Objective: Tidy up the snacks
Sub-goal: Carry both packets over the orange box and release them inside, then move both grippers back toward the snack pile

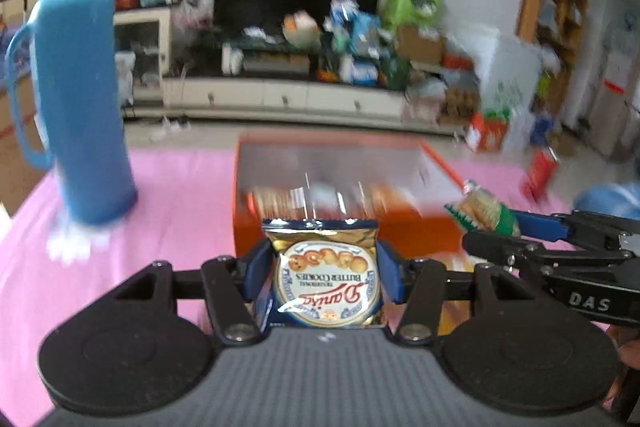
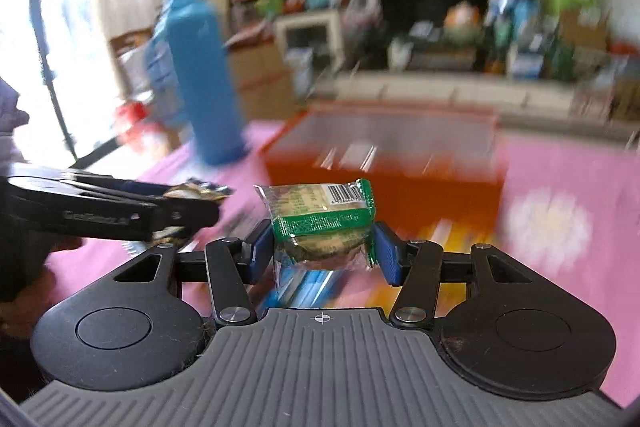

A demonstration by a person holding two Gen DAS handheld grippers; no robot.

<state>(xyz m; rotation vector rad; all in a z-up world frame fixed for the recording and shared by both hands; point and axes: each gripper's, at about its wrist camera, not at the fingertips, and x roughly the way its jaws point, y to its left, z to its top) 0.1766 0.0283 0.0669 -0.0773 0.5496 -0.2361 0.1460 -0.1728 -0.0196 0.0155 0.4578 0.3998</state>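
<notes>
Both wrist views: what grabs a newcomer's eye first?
The left gripper clamps a gold Danisa butter cookies packet, held upside down. The right gripper is shut on a green-wrapped snack. Just beyond both sits an open orange box on the pink tablecloth, with a tall blue thermos standing to its left.

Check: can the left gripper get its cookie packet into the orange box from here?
Probably yes. The left gripper, shut on the cookie packet, faces the orange box with nothing between; the right gripper sits off to the side.
</notes>
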